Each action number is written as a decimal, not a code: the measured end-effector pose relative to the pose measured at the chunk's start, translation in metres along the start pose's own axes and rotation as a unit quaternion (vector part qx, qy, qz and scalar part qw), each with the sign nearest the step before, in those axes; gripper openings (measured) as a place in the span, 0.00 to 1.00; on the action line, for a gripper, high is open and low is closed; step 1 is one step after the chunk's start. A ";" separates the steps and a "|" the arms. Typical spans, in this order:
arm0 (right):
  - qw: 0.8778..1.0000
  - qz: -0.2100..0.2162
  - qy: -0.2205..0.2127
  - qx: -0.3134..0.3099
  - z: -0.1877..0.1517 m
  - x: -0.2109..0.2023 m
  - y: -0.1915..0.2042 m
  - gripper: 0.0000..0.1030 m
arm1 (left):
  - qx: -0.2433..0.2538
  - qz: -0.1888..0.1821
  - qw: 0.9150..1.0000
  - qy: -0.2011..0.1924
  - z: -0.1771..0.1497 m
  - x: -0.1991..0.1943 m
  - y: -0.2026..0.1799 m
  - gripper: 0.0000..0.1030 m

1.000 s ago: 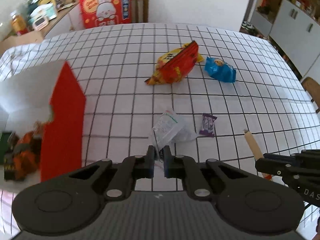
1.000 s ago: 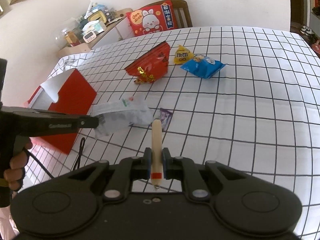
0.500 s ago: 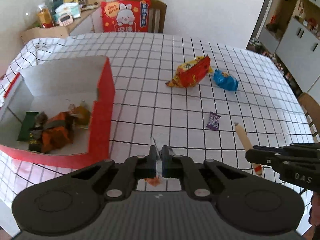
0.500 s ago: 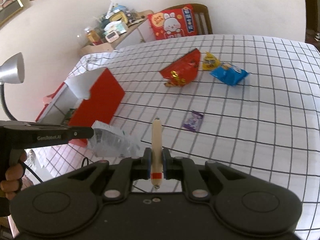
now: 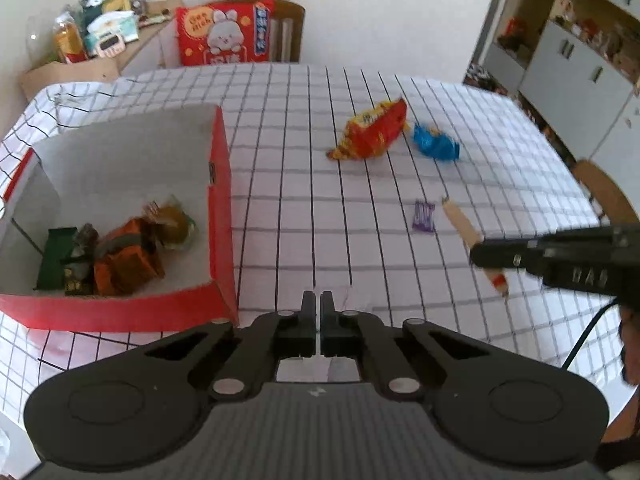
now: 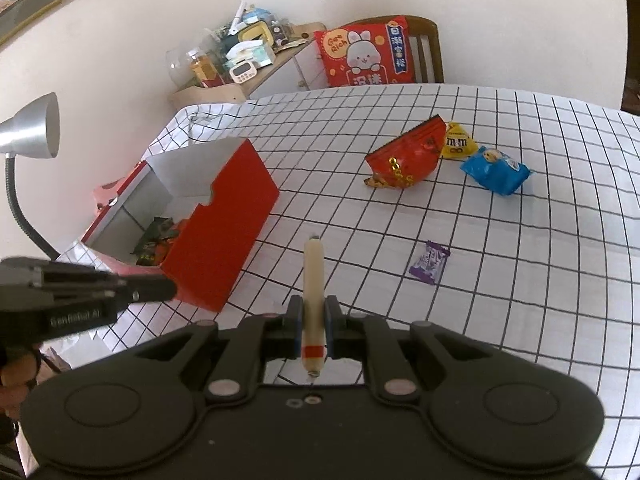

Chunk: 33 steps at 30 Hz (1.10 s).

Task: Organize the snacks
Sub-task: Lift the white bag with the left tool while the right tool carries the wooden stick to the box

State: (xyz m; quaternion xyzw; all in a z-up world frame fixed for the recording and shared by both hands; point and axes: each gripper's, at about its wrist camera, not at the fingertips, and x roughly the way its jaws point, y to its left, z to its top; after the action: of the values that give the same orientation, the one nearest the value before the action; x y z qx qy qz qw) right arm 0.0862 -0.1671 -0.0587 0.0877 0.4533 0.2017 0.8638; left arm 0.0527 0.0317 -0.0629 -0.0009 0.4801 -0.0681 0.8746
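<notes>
The open box (image 5: 218, 184) sits on the table (image 5: 304, 208) at its left side, with several wrapped snacks (image 5: 120, 248) inside at its near end. Right of the box, farther back, a large snack bag (image 5: 374, 132) lies just beside a smaller bag (image 5: 434, 144); nearer, a small candy (image 5: 423, 216) lies alone

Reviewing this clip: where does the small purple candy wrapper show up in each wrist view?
Left wrist: purple candy wrapper lies right of centre on the checked cloth, just left of the sausage stick's tip.
Right wrist: purple candy wrapper lies right of centre, right of the held stick.
Shared landmark: red box, on the left in both.
</notes>
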 end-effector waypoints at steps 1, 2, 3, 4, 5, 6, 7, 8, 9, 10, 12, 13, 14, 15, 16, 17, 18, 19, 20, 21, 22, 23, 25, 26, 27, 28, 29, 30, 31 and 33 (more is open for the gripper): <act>1.000 -0.002 0.001 0.004 -0.001 0.001 -0.001 0.09 | 0.000 -0.005 1.000 0.009 -0.003 0.005 0.001 0.04; 1.000 -0.003 0.003 0.008 -0.002 0.002 -0.002 0.09 | -0.001 -0.014 1.000 0.017 -0.005 0.009 0.002 0.06; 1.000 -0.004 0.005 0.010 -0.003 0.003 -0.003 0.09 | -0.003 -0.020 0.999 0.025 -0.007 0.015 0.003 0.07; 1.000 -0.005 0.006 0.012 -0.005 0.003 -0.002 0.09 | -0.005 -0.022 0.999 0.032 -0.009 0.021 0.004 0.13; 1.000 -0.006 0.007 0.014 -0.006 0.003 -0.003 0.09 | -0.009 -0.025 0.999 0.040 -0.010 0.027 0.004 0.20; 1.000 -0.006 0.008 0.016 -0.007 0.004 -0.004 0.09 | -0.012 -0.028 0.998 0.046 -0.011 0.033 0.004 0.26; 1.000 -0.007 0.010 0.017 -0.009 0.004 -0.005 0.09 | -0.015 -0.030 0.998 0.053 -0.013 0.041 0.005 0.39; 1.000 -0.009 0.011 0.019 -0.010 0.005 -0.006 0.09 | -0.017 -0.031 0.998 0.059 -0.014 0.047 0.004 0.53; 1.000 -0.010 0.013 0.021 -0.011 0.005 -0.008 0.09 | -0.020 -0.032 0.997 0.065 -0.015 0.054 0.004 0.56; 1.000 -0.011 0.014 0.023 -0.012 0.006 -0.009 0.09 | -0.022 -0.033 0.997 0.070 -0.017 0.061 0.003 0.57; 0.999 -0.015 0.017 0.026 -0.015 0.008 -0.012 0.09 | -0.028 -0.034 0.995 0.087 -0.019 0.076 0.002 0.57; 0.999 -0.017 0.019 0.028 -0.016 0.009 -0.014 0.09 | -0.029 -0.037 0.994 0.094 -0.021 0.082 0.001 0.57; 0.999 -0.018 0.021 0.030 -0.017 0.010 -0.016 0.09 | -0.029 -0.035 0.994 0.098 -0.022 0.087 -0.001 0.57; 0.999 -0.020 0.023 0.032 -0.019 0.011 -0.018 0.09 | -0.027 -0.032 0.994 0.101 -0.023 0.091 -0.003 0.57; 0.999 -0.022 0.025 0.033 -0.020 0.011 -0.018 0.09 | -0.026 -0.029 0.994 0.104 -0.025 0.095 -0.004 0.57; 0.999 -0.023 0.027 0.034 -0.021 0.012 -0.020 0.09 | -0.027 -0.027 0.993 0.109 -0.026 0.099 -0.004 0.57; 0.999 -0.024 0.028 0.035 -0.022 0.012 -0.021 0.09 | -0.030 -0.026 0.993 0.112 -0.027 0.101 -0.004 0.57; 0.999 -0.024 0.030 0.035 -0.023 0.013 -0.022 0.09 | -0.031 -0.024 0.993 0.113 -0.027 0.103 -0.005 0.57; 0.999 -0.025 0.031 0.035 -0.023 0.013 -0.023 0.09 | -0.032 -0.020 0.993 0.115 -0.028 0.104 -0.005 0.56; 0.999 -0.026 0.031 0.035 -0.023 0.013 -0.024 0.09 | -0.031 -0.018 0.993 0.115 -0.028 0.105 -0.006 0.56; 0.998 -0.026 0.032 0.036 -0.024 0.013 -0.025 0.09 | -0.032 -0.016 0.993 0.114 -0.029 0.103 -0.006 0.51; 0.998 -0.026 0.032 0.037 -0.024 0.013 -0.026 0.09 | -0.031 -0.013 0.993 0.111 -0.029 0.102 -0.007 0.43; 0.998 -0.026 0.032 0.037 -0.025 0.013 -0.027 0.09 | -0.032 -0.012 0.993 0.109 -0.029 0.103 -0.007 0.35; 0.998 -0.026 0.033 0.037 -0.025 0.013 -0.027 0.09 | -0.036 -0.015 0.993 0.109 -0.029 0.101 -0.006 0.32; 0.998 -0.026 0.032 0.037 -0.025 0.013 -0.027 0.09 | -0.041 -0.016 0.993 0.108 -0.029 0.101 -0.005 0.31; 0.998 -0.026 0.032 0.037 -0.025 0.013 -0.027 0.09 | -0.046 -0.017 0.993 0.107 -0.029 0.100 -0.004 0.27; 0.999 -0.025 0.032 0.036 -0.024 0.013 -0.027 0.09 | -0.048 -0.017 0.993 0.104 -0.029 0.099 -0.005 0.24; 0.999 -0.024 0.032 0.036 -0.024 0.013 -0.027 0.09 | -0.047 -0.017 0.994 0.101 -0.029 0.096 -0.006 0.23; 0.999 -0.024 0.032 0.035 -0.024 0.013 -0.026 0.09 | -0.047 -0.016 0.994 0.100 -0.029 0.095 -0.007 0.21; 0.999 -0.022 0.031 0.033 -0.023 0.012 -0.024 0.09 | -0.050 -0.016 0.994 0.099 -0.028 0.091 -0.008 0.20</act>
State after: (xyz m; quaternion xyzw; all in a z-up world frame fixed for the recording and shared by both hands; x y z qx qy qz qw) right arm 0.0801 -0.1843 -0.0886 0.0998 0.4879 0.1700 0.8503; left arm 0.0763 0.0146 -0.1538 -0.0457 0.5670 -0.0578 0.8204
